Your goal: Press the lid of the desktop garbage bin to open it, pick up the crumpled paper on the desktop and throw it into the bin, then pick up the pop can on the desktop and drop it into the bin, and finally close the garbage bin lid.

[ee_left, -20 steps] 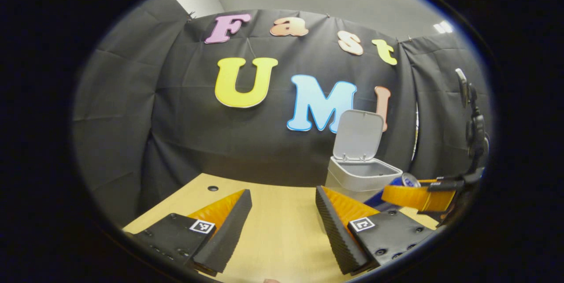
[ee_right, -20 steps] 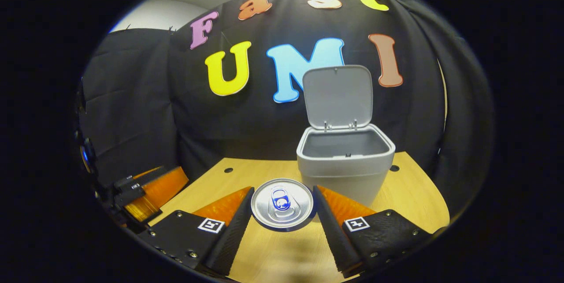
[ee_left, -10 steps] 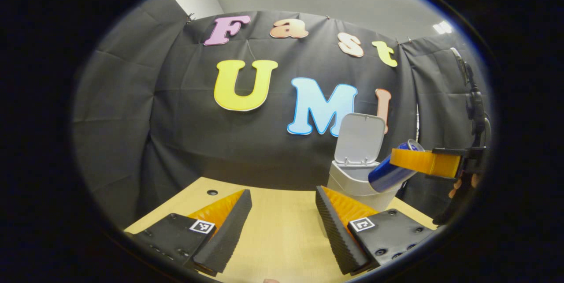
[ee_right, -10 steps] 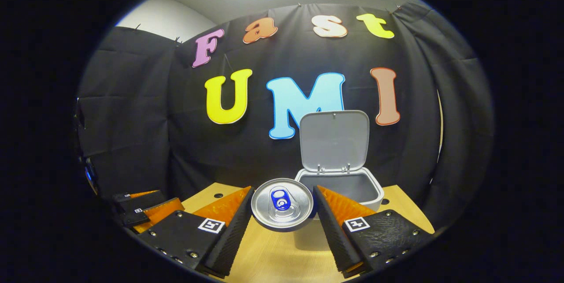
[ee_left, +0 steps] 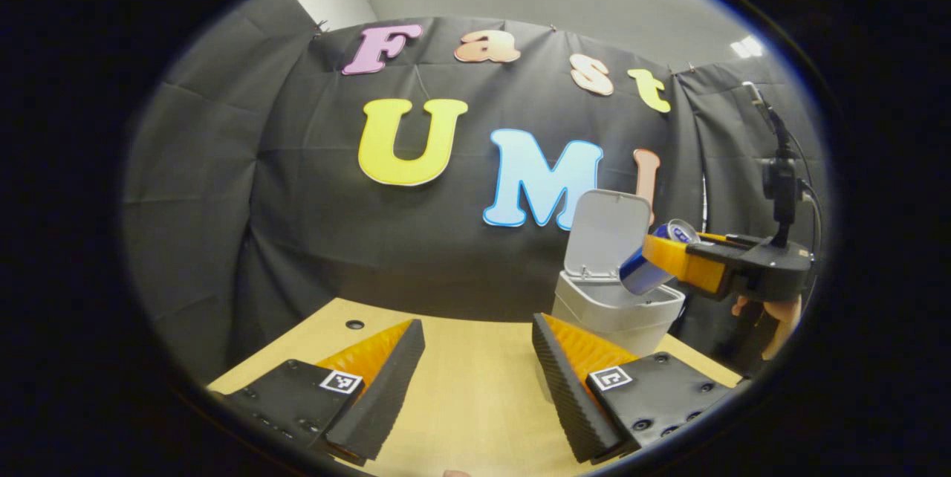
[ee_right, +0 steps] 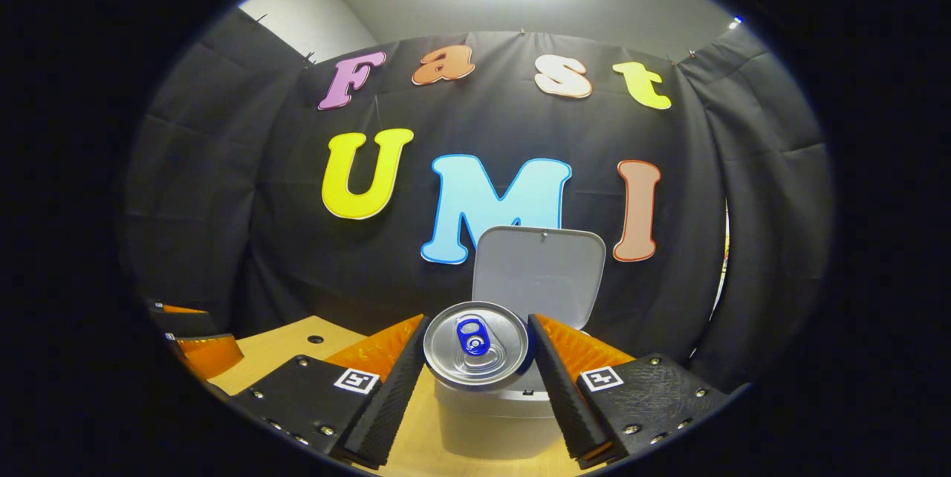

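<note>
In the right gripper view, the right gripper has its jaws clamped on the pop can, one finger pressed against each side of it, and the can's silver top with its blue pull tab faces the camera. Just behind and below the can stands the garbage bin, its pale body rising from the wooden bench, and its lid stands upright and open behind the can. The tip of the other gripper shows at the far left edge of this view, low over the bench. In the left gripper view, the left gripper hangs low over the bare bench with its jaws wide apart and nothing between them. Farther off on the right of this view, the right gripper holds the pop can tilted, with its blue body angled down towards the bin's open mouth and its top end higher; the can sits just above the rim of the garbage bin, in front of the raised lid. A hand grips the handle below that gripper. Whether the can touches the bin's rim cannot be told.
</note>
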`<state>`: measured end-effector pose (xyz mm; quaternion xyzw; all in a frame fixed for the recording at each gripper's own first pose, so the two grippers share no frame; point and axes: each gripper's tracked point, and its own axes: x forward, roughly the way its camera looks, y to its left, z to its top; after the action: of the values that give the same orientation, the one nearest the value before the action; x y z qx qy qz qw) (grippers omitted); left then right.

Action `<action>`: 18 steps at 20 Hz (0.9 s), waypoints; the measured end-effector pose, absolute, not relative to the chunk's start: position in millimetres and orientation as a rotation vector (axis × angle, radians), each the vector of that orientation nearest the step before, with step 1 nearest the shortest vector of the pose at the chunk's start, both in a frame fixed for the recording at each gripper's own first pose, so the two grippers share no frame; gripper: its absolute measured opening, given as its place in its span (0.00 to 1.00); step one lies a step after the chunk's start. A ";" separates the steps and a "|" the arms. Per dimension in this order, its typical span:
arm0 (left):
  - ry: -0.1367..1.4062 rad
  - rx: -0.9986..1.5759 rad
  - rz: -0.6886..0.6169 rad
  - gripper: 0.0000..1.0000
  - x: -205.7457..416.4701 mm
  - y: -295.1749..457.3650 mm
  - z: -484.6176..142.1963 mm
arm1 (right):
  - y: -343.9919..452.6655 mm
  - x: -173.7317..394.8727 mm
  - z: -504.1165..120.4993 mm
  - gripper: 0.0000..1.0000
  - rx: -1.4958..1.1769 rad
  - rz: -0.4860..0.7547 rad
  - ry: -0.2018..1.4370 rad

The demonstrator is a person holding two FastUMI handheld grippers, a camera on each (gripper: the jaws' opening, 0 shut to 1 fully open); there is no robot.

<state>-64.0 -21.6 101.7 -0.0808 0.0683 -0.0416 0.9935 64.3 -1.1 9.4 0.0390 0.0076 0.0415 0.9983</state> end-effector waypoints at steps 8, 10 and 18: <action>0.135 -0.140 -0.065 0.95 -65.4 -16.0 101.2 | 1.4 93.9 -20.9 0.83 0.028 0.072 0.096; 0.134 -0.136 -0.066 0.95 -66.0 -17.0 102.2 | 0.9 97.6 -25.7 0.84 0.037 0.067 0.115; 0.128 -0.130 -0.036 0.95 -66.6 -6.1 102.3 | 5.8 119.2 -45.6 0.85 0.059 0.077 0.179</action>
<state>-66.6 -6.1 102.3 -0.0647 0.0641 -0.0179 0.9957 119.2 5.8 -45.6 0.0293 0.0893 0.0386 0.9948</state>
